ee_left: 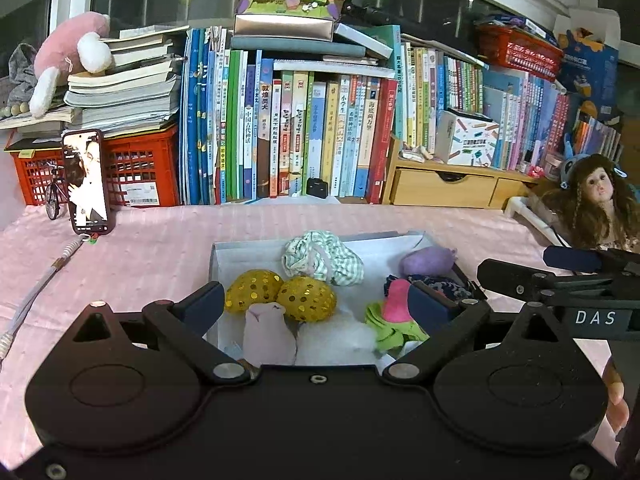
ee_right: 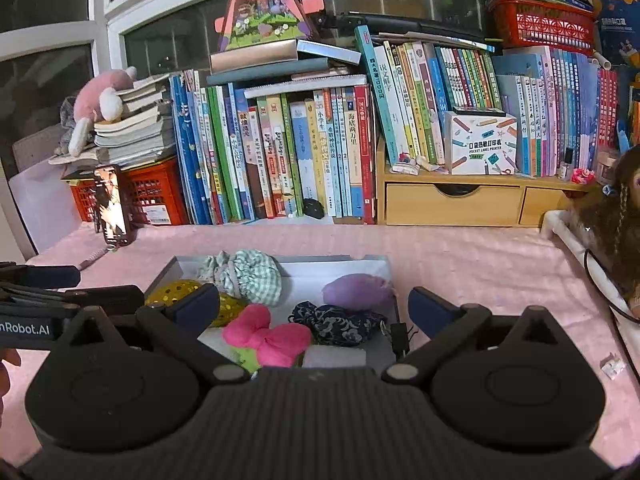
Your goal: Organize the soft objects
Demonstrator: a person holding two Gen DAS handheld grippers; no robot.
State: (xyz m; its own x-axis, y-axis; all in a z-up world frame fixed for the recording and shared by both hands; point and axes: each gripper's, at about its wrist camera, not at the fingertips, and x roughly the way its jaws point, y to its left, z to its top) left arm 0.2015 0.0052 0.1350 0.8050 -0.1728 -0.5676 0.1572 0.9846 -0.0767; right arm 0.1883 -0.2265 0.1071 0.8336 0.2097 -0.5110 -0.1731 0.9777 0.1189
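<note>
Right under the left gripper (ee_left: pixel 318 304), a pale lilac soft plush piece (ee_left: pixel 269 336) is sitting at the near edge of the shallow white cardboard tray (ee_left: pixel 218 256), and those blue-padded fingers (ee_left: pixel 204 300) are spreading wide on either side of it, holding nothing. Just beyond it, two gold sequinned soft balls (ee_left: pixel 280 296) are resting side by side, touching. Behind them a green-and-white checked fabric bundle (ee_left: pixel 322 260) is lying toward the tray's far wall. Over on the right side, the hot-pink plush bow on green felt (ee_right: pixel 266 338) is sitting just beside the dark navy patterned cloth pouch (ee_right: pixel 334 320), with a rounded purple plush lump (ee_right: pixel 356 292) behind that.

The right gripper (ee_right: pixel 314 312) is hovering over that half of the tray, fingers equally wide and empty. The tray itself is lying on a pink dotted tablecloth (ee_right: pixel 460 264), well clear of the row of books at the back.

By the look of it, everything soft is already gathered in the tray, so we're at the sorting or tidying stage. The next move is calling for one gripper to drop lower, straddle a single piece, likely the lilac one or the pink bow, and close gently without dragging its neighbours.
</note>
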